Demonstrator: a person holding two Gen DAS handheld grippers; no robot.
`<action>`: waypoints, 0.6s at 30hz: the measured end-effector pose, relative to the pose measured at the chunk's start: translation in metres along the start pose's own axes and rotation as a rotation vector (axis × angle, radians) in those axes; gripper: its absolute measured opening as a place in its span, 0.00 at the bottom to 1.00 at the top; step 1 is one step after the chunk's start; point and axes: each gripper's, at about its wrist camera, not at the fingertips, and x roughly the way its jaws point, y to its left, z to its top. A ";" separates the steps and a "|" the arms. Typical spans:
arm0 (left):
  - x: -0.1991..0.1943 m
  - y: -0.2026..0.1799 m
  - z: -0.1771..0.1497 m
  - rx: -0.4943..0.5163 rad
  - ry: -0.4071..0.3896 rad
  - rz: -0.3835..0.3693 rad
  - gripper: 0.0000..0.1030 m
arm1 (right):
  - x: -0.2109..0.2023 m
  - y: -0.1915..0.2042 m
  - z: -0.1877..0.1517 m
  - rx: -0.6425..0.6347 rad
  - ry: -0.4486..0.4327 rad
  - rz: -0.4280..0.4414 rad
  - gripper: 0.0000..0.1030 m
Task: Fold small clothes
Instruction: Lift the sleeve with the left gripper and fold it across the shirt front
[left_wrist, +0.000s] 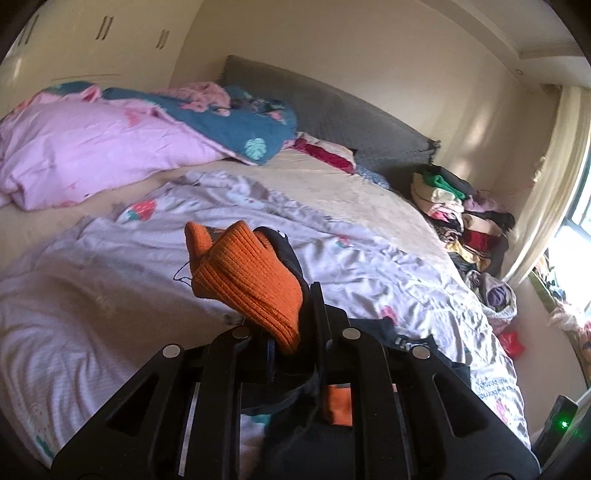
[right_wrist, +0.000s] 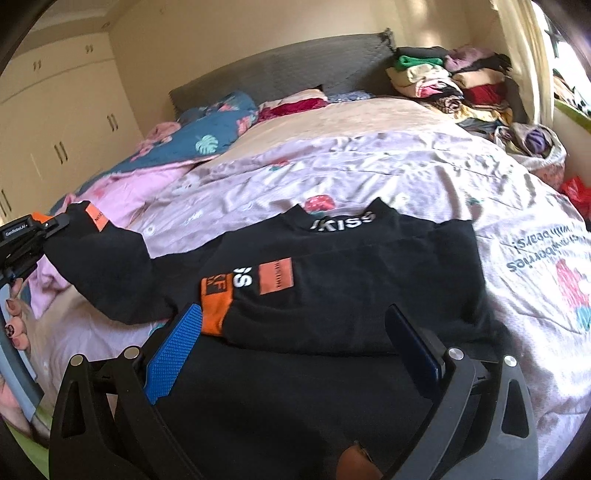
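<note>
A small black sweater (right_wrist: 332, 295) with orange patches and white lettering lies on the bed, one sleeve folded across its front. My left gripper (left_wrist: 291, 332) is shut on the other sleeve's orange ribbed cuff (left_wrist: 251, 280) and holds that sleeve (right_wrist: 107, 266) lifted out to the left; the left gripper also shows in the right wrist view (right_wrist: 51, 225). My right gripper (right_wrist: 295, 328) is open just above the sweater's near part, its blue pad (right_wrist: 177, 347) beside the folded sleeve's orange cuff (right_wrist: 218, 306).
The bed has a pale strawberry-print sheet (left_wrist: 147, 266). A pink duvet (left_wrist: 92, 147) and blue leaf-print cover (left_wrist: 240, 129) lie near the grey headboard (left_wrist: 332, 107). A pile of clothes (left_wrist: 461, 214) stands at the far right corner. Wardrobes (right_wrist: 55, 129) line the left wall.
</note>
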 end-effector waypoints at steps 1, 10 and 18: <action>0.000 -0.008 0.000 0.014 -0.002 -0.006 0.08 | -0.002 -0.004 0.000 0.011 -0.002 0.000 0.96; 0.003 -0.076 -0.009 0.105 0.002 -0.108 0.08 | -0.014 -0.049 -0.003 0.111 -0.011 -0.014 0.96; 0.014 -0.120 -0.028 0.169 0.030 -0.200 0.08 | -0.026 -0.072 -0.003 0.158 -0.051 -0.038 0.96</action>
